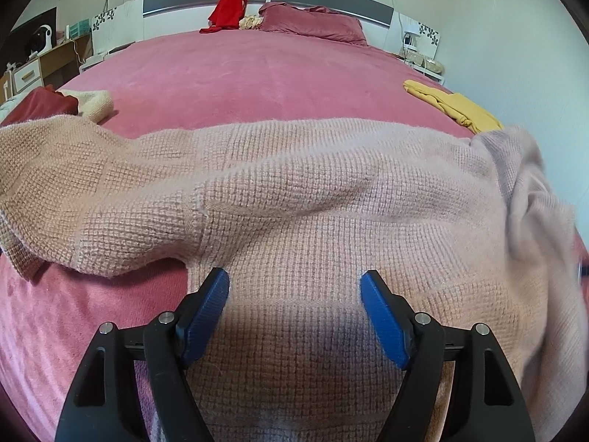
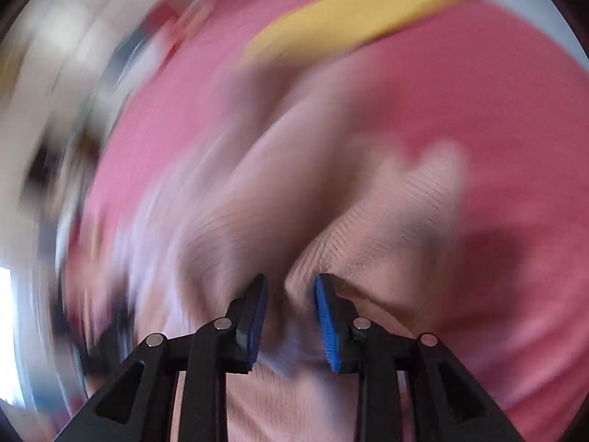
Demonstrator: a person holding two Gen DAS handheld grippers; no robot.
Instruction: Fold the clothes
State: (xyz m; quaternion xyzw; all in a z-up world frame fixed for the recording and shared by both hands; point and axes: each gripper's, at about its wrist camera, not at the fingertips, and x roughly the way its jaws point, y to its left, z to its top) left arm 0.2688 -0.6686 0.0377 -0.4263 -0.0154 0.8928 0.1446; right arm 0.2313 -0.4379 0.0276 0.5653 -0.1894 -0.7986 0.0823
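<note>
A pale pink knit sweater lies spread across the pink bed, one sleeve folded over to the left. My left gripper is open, its blue pads just above the sweater's body, holding nothing. In the right wrist view, heavily motion-blurred, my right gripper has its blue pads closed on a bunched fold of the same sweater, lifted off the bed. The sweater's right side shows raised and blurred in the left wrist view.
A folded yellow garment lies at the bed's right edge, and it shows as a yellow blur in the right wrist view. Dark red and cream clothes lie at the left edge. A red garment and pillow sit at the headboard.
</note>
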